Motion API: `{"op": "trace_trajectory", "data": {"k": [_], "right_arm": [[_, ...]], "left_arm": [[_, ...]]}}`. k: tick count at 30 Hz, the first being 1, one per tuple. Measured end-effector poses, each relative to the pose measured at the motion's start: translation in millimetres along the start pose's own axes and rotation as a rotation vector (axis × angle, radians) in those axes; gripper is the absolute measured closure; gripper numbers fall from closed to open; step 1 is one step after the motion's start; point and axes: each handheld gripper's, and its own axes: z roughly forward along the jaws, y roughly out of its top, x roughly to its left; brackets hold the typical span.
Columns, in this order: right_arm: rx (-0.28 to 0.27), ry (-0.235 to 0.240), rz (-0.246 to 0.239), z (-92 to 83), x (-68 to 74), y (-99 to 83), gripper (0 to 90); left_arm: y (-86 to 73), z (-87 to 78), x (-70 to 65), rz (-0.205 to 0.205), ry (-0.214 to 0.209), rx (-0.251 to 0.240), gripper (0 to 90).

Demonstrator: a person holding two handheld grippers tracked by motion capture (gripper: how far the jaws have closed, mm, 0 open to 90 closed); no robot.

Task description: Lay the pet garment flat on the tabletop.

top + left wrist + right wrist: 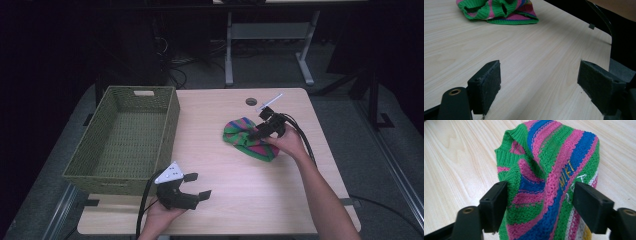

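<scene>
A light wooden table [225, 165] is seen from above. A woven green basket [172, 122] sits on its left part, at about nine o'clock from the table's middle. A knitted garment [244, 137] striped in green, pink and blue lies bunched at about two o'clock from the middle, well apart from the basket.

The right gripper [256, 134], held in the person's right hand [287, 142], is on the garment. In the right gripper view [539, 197], the two black jaws straddle a raised fold of the knit; the left jaw touches the fabric and the right jaw sits just against it. The jaws are wide and not clenched, so the fold is between them but not yet squeezed.

The left gripper [197, 186] rests near the front edge at about seven o'clock, beside the basket's near corner. In the left gripper view [539, 80] its jaws stand spread apart over bare wood, holding nothing, with the garment [499, 11] far off at twelve o'clock.
</scene>
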Motion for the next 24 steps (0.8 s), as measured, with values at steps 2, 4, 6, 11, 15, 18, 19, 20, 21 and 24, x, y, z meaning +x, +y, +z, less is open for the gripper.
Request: {"op": "trace_trajectory", "data": {"k": [2, 4, 6, 11, 15, 18, 19, 20, 21, 24], "right_arm": [[0.003, -0.004, -0.005, 1.1, -0.5, -0.1, 28.6], [0.013, -0.008, 0.005, 3.6, -0.3, -1.7, 28.7], [0.015, -0.011, 0.004, 4.3, 0.0, -2.3, 29.0], [0.025, -0.037, -0.005, 6.7, 0.0, -6.1, 30.1], [0.037, -0.046, -0.011, 8.9, -0.4, -7.0, 30.2], [0.032, -0.058, -0.007, 9.6, -0.2, -8.2, 30.7], [0.03, -0.057, -0.004, 10.0, -0.3, -8.5, 30.7], [0.033, -0.059, -0.004, 10.5, -0.3, -8.8, 31.0], [0.033, -0.059, -0.004, 10.5, -0.3, -8.8, 31.0], [0.045, -0.068, -0.013, 13.8, -0.3, -9.5, 31.5]], "left_arm": [[0.0, 0.1, 0.6, -0.003, -0.002, -0.005, 18.5], [0.3, 0.2, 0.5, -0.003, -0.002, -0.005, 18.5], [0.4, 0.2, -0.1, 0.0, -0.002, 0.0, 18.5], [0.3, 0.6, -1.8, -0.013, -0.021, -0.006, 18.5], [0.9, 1.8, -1.2, -0.021, -0.026, -0.011, 18.5], [0.6, 0.7, -0.5, -0.026, -0.034, -0.016, 18.5], [0.6, 0.7, -0.5, -0.026, -0.034, -0.016, 18.5], [0.7, 0.3, -0.4, -0.031, -0.035, -0.017, 18.5], [0.5, 0.1, -0.1, -0.031, -0.034, -0.021, 18.5], [0.8, -0.1, 0.4, -0.028, -0.031, -0.02, 18.5]]}}
